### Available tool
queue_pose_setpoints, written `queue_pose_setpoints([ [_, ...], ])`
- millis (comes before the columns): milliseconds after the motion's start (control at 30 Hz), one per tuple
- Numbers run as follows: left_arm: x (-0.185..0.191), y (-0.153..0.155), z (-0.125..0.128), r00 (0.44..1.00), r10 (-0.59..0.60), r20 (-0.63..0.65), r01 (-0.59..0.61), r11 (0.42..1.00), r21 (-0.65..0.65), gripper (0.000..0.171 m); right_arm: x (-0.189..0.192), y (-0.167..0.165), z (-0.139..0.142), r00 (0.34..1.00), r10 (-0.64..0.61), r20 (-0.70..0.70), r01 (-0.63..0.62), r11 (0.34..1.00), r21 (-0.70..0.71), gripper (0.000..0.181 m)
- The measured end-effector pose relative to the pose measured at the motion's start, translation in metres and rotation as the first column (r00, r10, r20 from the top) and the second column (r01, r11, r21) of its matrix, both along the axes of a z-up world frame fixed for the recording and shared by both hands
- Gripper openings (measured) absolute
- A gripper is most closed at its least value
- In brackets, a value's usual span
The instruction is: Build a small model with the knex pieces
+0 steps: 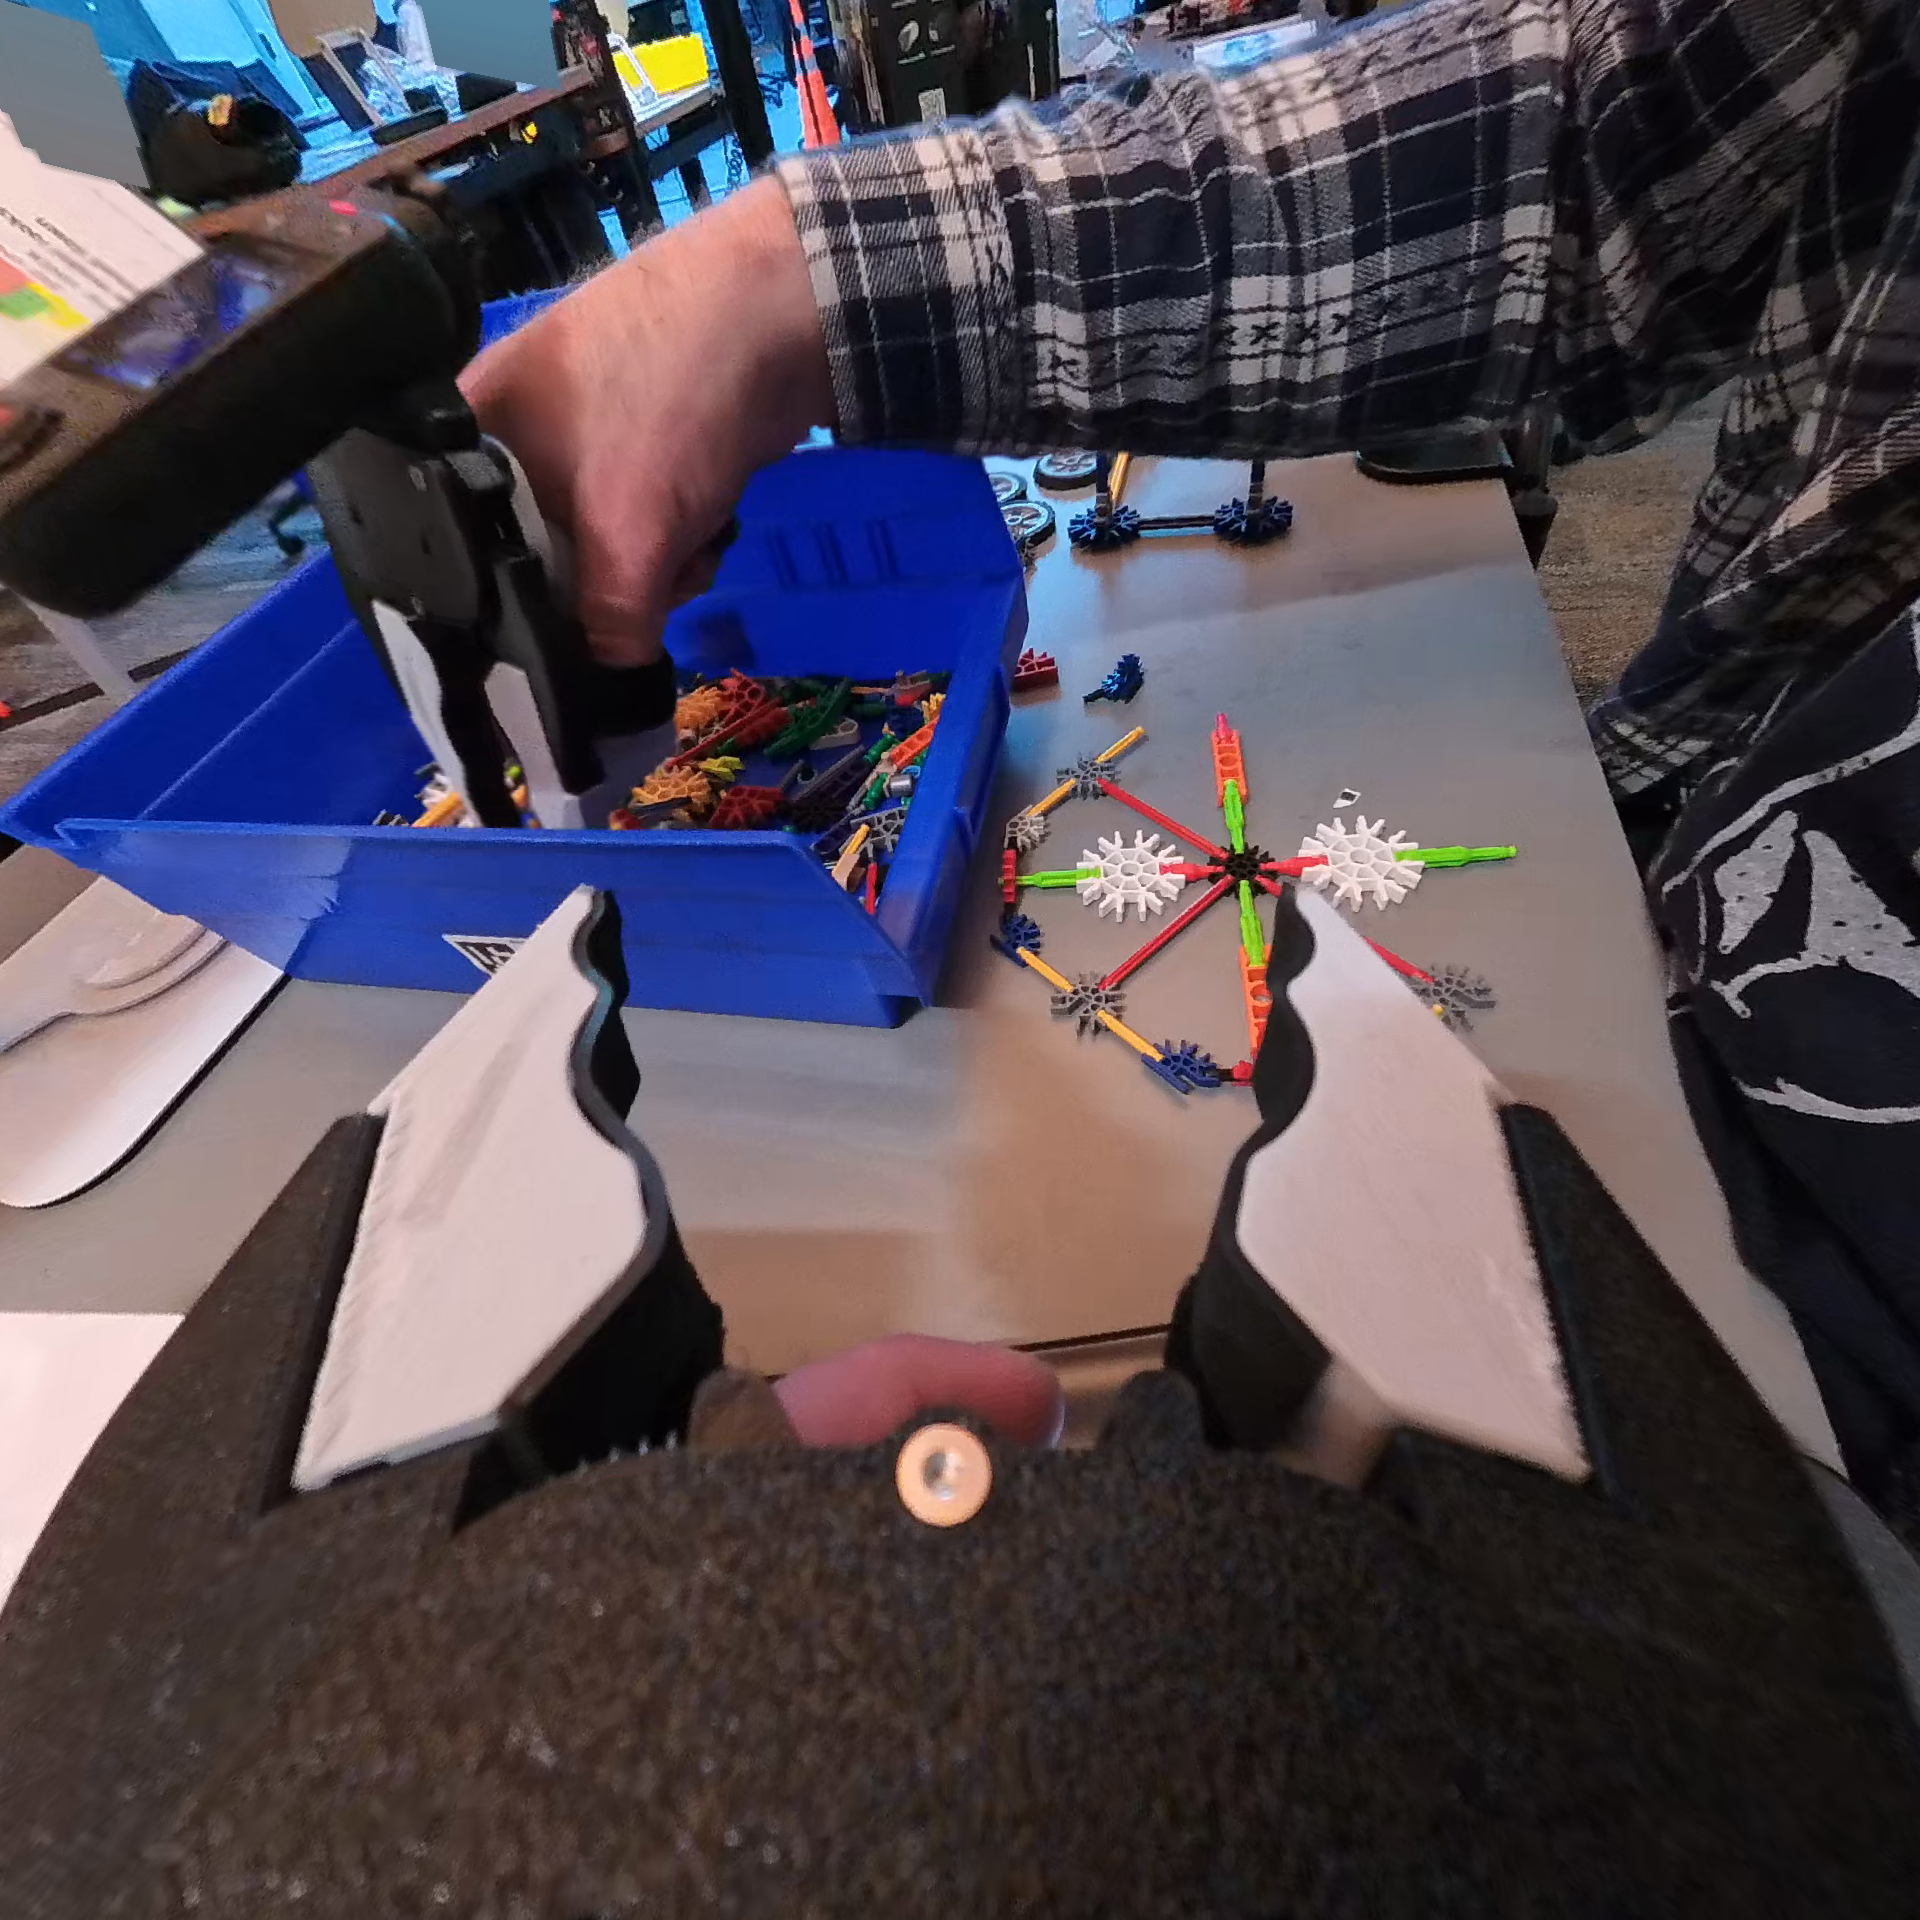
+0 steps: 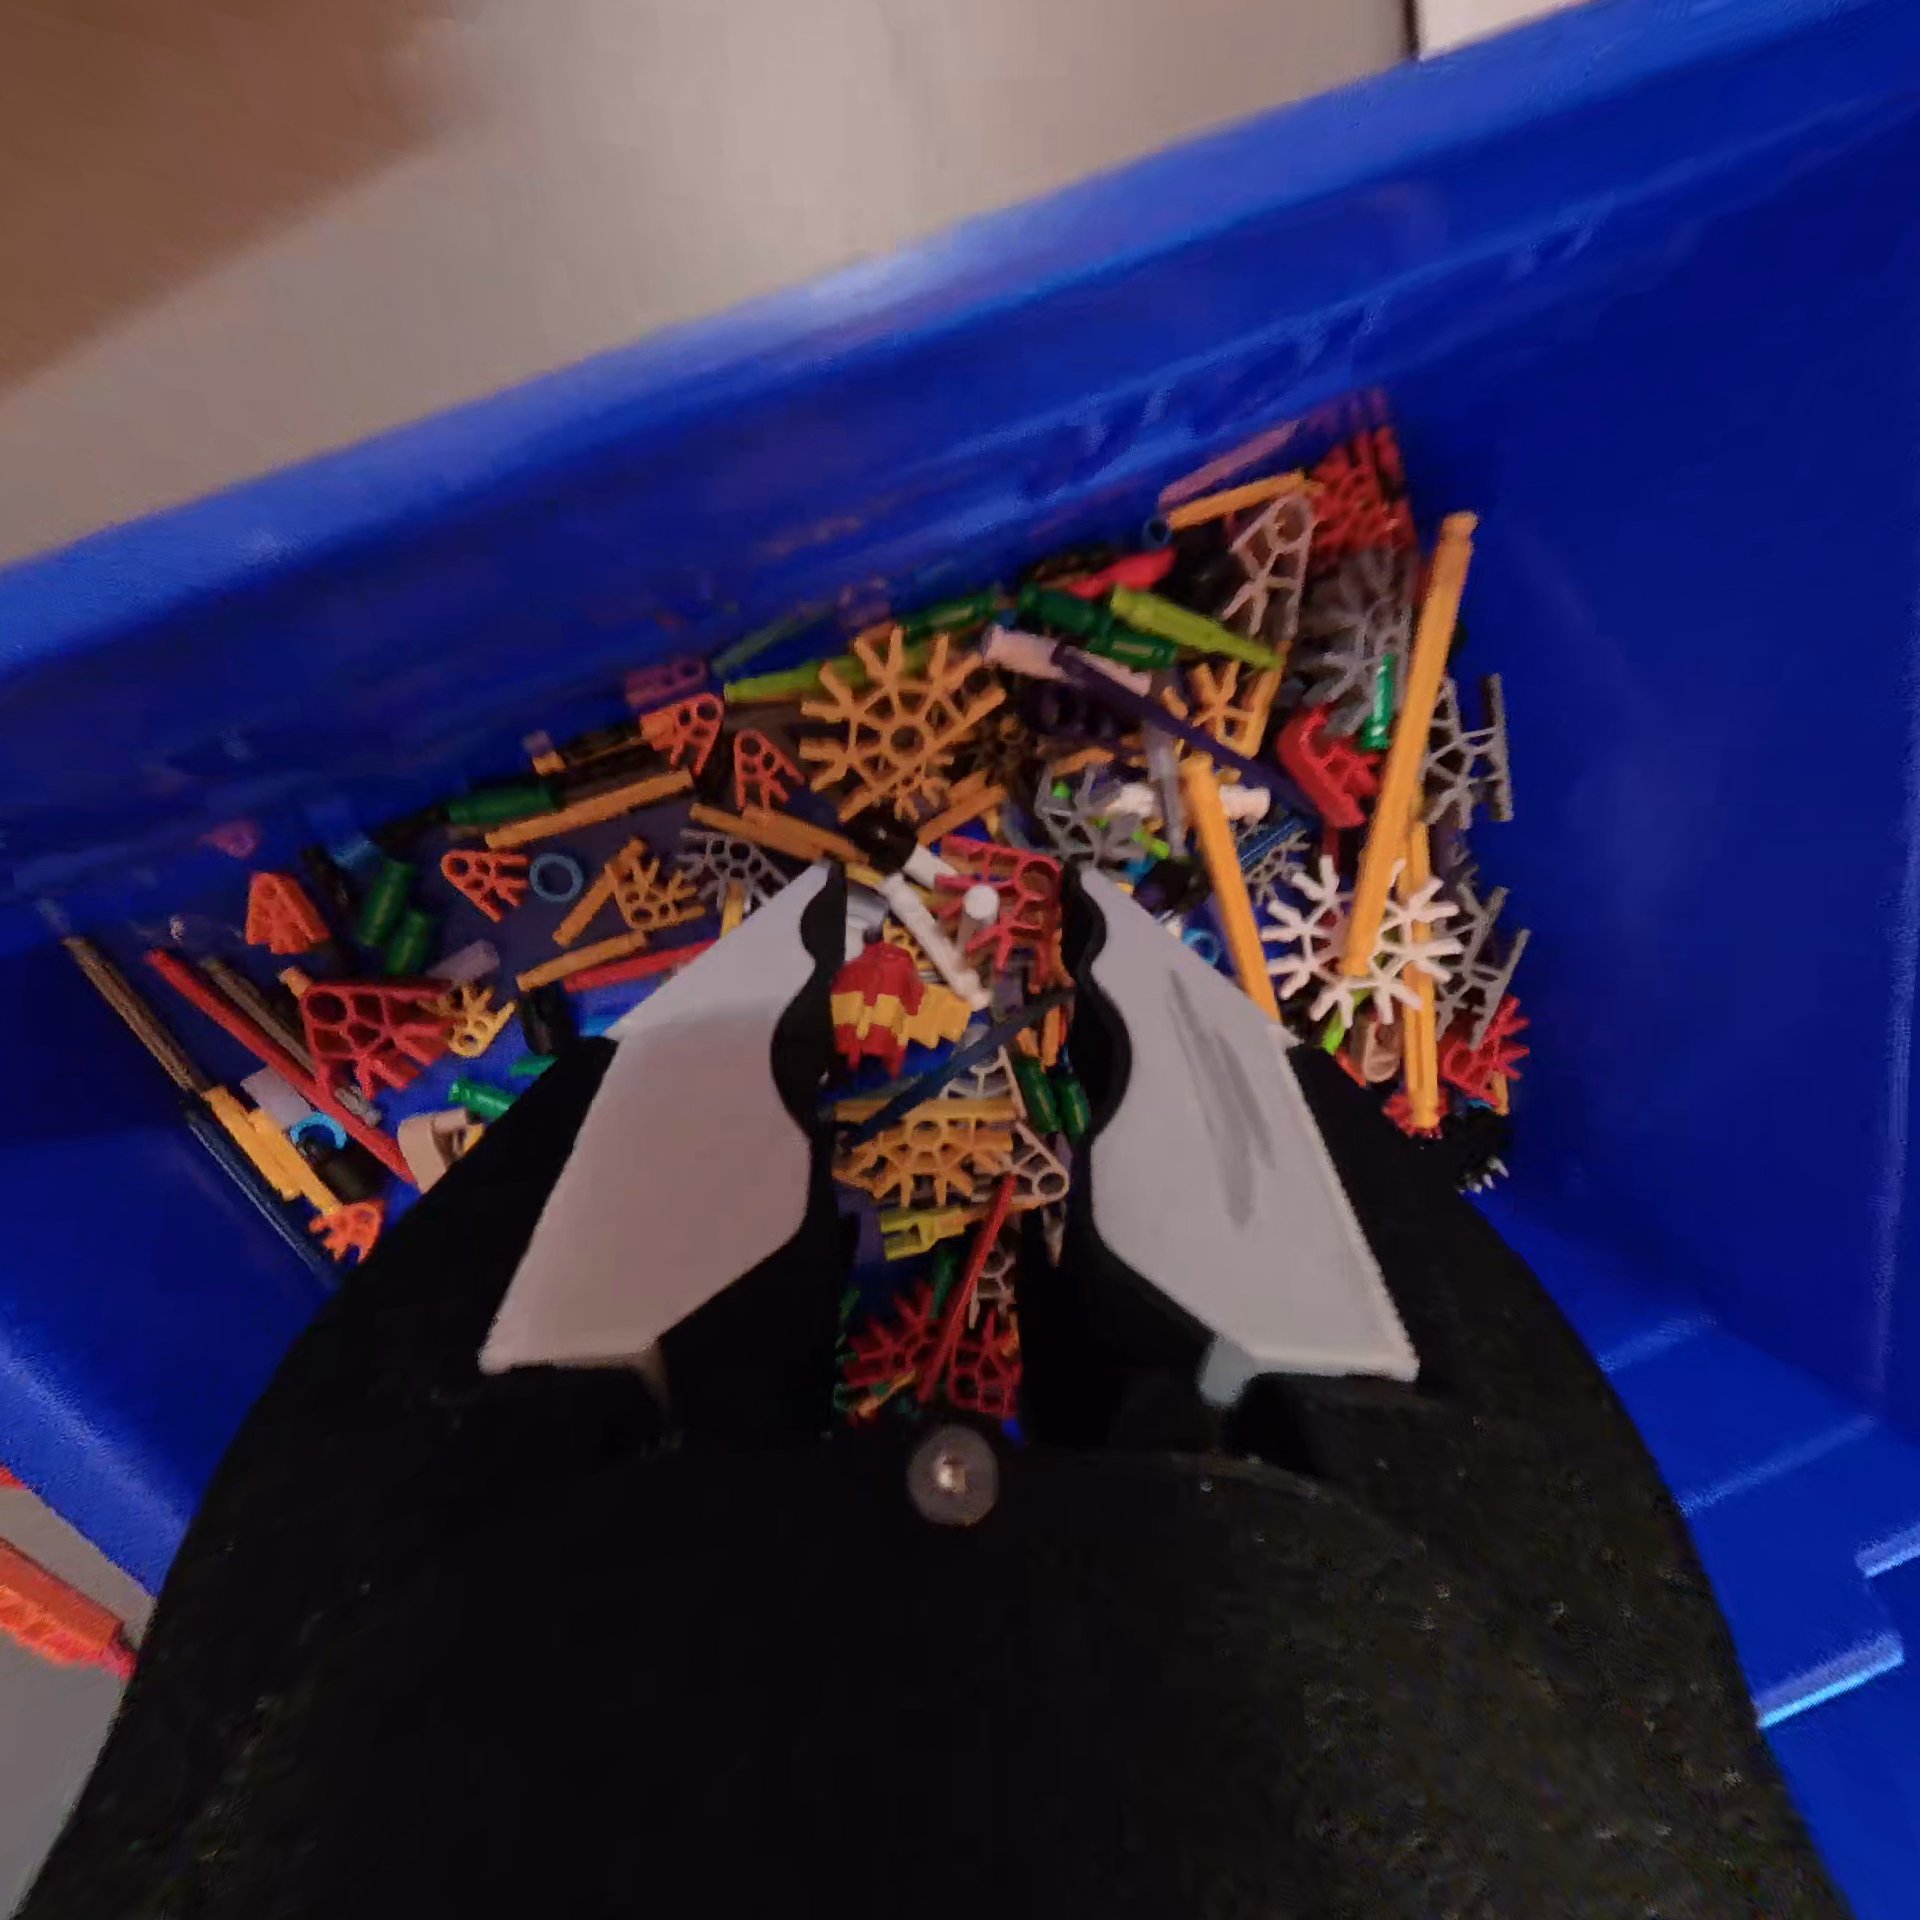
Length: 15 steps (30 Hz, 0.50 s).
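The right tongs [image 2: 945,914] are lowered into the blue bin [image 2: 1662,727], parted around a red-and-yellow piece [image 2: 878,1003] without gripping it. The left tongs [image 1: 940,914] are held wide apart, empty, above the worktop [image 1: 883,1174], nearest the flat rod wheel [image 1: 1236,868].

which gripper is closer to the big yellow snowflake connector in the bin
Right. The right gripper is down inside the blue bin, its fingers just short of the yellow snowflake connector. The left gripper is outside the bin, over bare table.
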<state>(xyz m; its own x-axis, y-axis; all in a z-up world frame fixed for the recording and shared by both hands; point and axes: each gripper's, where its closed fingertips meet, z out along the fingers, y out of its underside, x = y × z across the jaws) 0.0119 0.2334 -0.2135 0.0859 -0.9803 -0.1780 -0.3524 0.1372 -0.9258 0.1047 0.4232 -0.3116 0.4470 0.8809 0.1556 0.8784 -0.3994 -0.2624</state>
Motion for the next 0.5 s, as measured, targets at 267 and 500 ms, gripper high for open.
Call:
queue_pose_setpoints([
  [267, 0.001, -0.001, 0.0, 1.0, -0.005, 0.0, 0.005, 1.0, 0.001, 0.12, 0.018, -0.022, 0.016, 1.0, 0.015, 0.01, -0.013, 0.988, -0.153, 0.028],
  [500, 0.002, -0.001, 0.0, 1.0, -0.005, 0.003, 0.005, 1.0, 0.0, 0.12, -0.025, 0.043, 0.048, 0.953, -0.112, -0.281, 0.108, 0.994, -0.027, 0.023],
])
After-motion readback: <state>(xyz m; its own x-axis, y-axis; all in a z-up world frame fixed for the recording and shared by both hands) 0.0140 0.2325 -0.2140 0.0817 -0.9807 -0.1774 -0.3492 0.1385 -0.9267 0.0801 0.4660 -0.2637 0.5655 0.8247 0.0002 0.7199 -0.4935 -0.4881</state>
